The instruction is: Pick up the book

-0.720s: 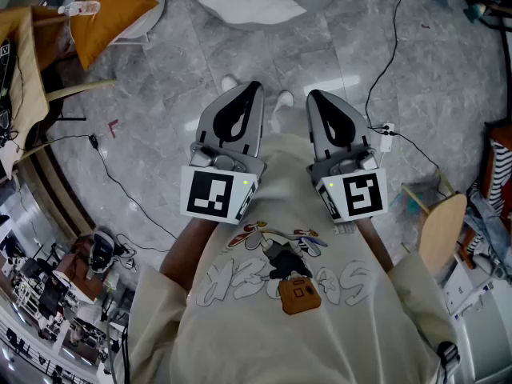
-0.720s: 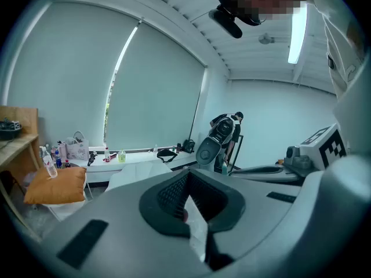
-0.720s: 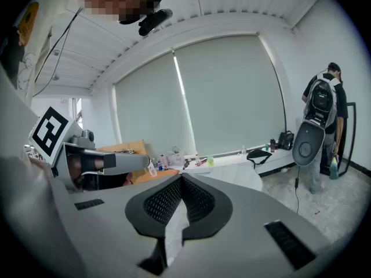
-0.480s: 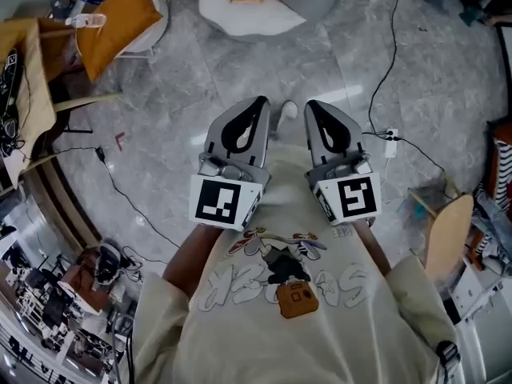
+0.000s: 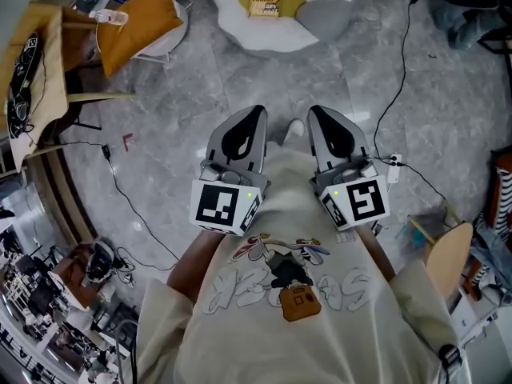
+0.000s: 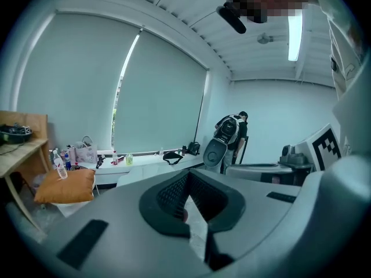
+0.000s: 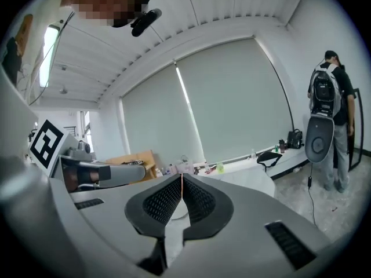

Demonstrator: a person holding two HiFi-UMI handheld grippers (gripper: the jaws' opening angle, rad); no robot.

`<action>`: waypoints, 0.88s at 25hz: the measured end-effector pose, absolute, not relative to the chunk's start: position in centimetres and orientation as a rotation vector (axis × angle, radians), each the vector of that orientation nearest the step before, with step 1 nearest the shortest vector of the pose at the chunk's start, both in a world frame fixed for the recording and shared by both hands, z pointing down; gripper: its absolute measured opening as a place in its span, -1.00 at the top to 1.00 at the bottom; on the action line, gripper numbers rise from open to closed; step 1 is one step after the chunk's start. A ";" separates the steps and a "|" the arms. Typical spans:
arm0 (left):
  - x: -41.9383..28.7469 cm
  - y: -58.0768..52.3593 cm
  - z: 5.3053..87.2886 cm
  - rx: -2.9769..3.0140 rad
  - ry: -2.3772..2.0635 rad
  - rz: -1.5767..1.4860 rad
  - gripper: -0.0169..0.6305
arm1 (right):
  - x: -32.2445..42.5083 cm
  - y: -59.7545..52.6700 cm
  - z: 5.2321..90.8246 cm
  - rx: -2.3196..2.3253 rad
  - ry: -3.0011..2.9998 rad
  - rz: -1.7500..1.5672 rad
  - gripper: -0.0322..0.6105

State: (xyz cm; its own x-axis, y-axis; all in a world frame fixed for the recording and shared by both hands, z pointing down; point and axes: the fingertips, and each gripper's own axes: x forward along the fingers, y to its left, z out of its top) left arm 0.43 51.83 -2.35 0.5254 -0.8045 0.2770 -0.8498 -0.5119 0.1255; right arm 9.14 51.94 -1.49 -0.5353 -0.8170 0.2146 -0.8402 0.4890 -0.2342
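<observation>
The book (image 5: 265, 0), yellow-covered, lies flat on a yellow pad atop a white low round seat (image 5: 240, 30) at the far top of the head view, well ahead of both grippers. My left gripper (image 5: 256, 113) and right gripper (image 5: 317, 111) are held side by side close to the person's chest, pointing forward over the grey floor. Both are shut with nothing between the jaws. In the left gripper view the left gripper (image 6: 186, 175) has its tips together, as does the right gripper (image 7: 182, 178) in its own view. The book is hidden in both gripper views.
A grey cushion (image 5: 324, 10) lies beside the book. An orange cushion (image 5: 136, 18) rests on a chair at the upper left, by a wooden table (image 5: 32, 78). Cables (image 5: 120, 190) and a power strip (image 5: 392, 165) cross the floor. A person with a backpack (image 7: 330, 109) stands at right.
The head view has advanced: the book and white seat have slid down from the top edge into fuller view. Both grippers stay shut, side by side at the chest.
</observation>
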 end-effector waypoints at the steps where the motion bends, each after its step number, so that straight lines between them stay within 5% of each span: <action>1: 0.7 51.9 -2.1 2.521 -1.405 0.275 0.93 | 9.5 51.7 -1.4 1.475 -2.659 0.494 0.82; 12: 0.4 50.3 -2.3 2.458 -1.416 0.272 0.93 | 9.5 50.1 -1.2 1.431 -2.648 0.561 0.82; 22: 2.0 36.3 0.9 2.431 -1.341 0.224 0.93 | 10.7 37.8 1.6 1.417 -2.561 0.467 0.82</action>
